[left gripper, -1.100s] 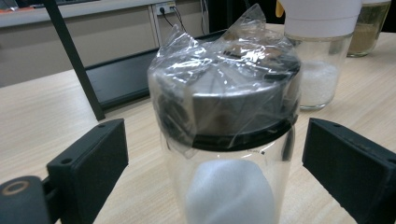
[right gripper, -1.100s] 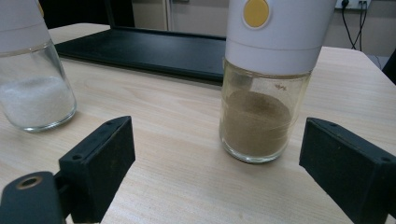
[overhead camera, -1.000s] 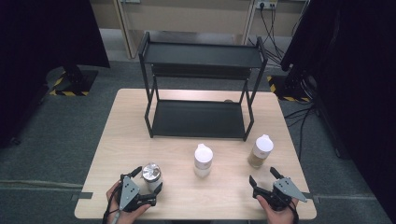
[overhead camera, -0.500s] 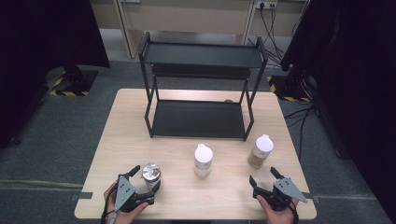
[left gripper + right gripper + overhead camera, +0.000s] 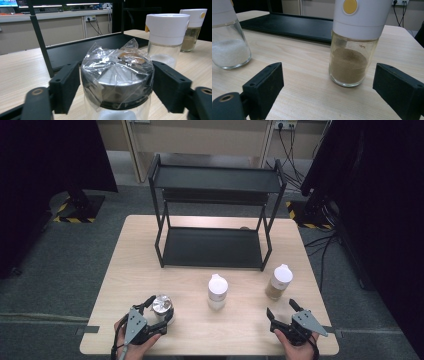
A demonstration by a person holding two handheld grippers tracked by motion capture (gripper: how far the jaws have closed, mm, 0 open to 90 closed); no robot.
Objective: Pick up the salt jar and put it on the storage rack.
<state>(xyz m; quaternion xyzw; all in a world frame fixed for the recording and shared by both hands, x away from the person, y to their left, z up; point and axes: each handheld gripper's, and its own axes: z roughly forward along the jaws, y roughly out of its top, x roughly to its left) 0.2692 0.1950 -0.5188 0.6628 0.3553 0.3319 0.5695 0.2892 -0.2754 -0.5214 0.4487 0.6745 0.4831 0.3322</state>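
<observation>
Our left gripper (image 5: 116, 96) has just been closing onto the upright foil-capped jar (image 5: 117, 82) (plastic-wrapped), nearer than the rack (image 5: 212, 215); the right gripper (image 5: 286, 312) gapes.

A rack (image 5: 215, 210) is set at the table's (image 5: 135, 255) far side. Before it, two jars (image 5: 217, 291) (image 5: 278, 281) are placed side by side; a third jar (image 5: 163, 307) is placed nearer the left front edge.
</observation>
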